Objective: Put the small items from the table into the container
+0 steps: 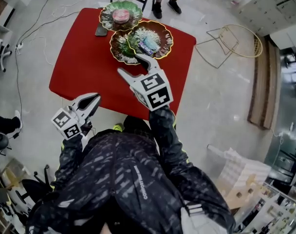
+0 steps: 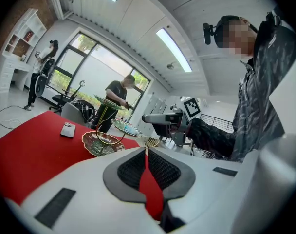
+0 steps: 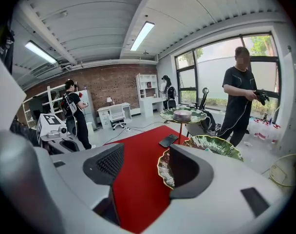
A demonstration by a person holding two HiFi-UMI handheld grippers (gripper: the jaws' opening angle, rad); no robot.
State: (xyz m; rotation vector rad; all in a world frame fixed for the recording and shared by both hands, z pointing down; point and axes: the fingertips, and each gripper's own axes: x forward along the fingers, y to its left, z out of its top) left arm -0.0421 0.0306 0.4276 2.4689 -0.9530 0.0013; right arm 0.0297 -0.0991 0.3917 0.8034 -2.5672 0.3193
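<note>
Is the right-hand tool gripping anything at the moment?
No, the right tool has its jaws standing apart, with only the red table showing between them.

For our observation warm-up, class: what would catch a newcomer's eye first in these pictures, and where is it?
The bright red table dominates the head view, with a tiered stand of green leaf-shaped dishes at its far edge. The right hand-held gripper hangs open just before the dishes.
</note>
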